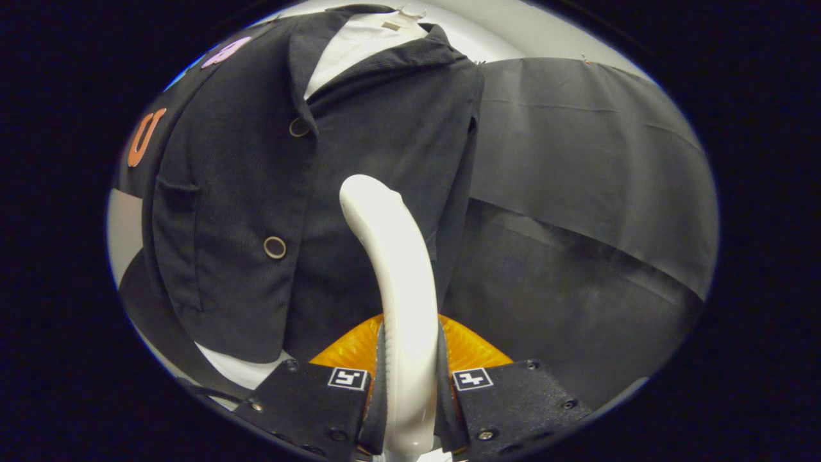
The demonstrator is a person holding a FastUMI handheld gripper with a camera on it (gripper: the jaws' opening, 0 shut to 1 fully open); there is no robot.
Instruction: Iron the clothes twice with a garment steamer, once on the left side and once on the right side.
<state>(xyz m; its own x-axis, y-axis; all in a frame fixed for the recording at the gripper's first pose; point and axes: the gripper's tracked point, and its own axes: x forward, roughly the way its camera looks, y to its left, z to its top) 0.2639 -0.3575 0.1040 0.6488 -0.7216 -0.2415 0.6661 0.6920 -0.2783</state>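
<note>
Black cloth backs a soft, limp jacket (269, 212). Gripper (410, 385) is clamped on the steamer (401, 282)'s smooth, rigid, probably slippery handle.

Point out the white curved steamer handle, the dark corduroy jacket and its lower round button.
white curved steamer handle (401, 256): gripper view, mid-shaft, clamped between the gripper (409, 378) fingers.
dark corduroy jacket (237, 192): gripper view, front panel.
lower round button (275, 247): gripper view, its centre.

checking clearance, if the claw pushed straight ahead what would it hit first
Probably the dark jacket. The claw is shut on the white steamer, whose head points at the jacket's front; the depth between them is unclear.
</note>
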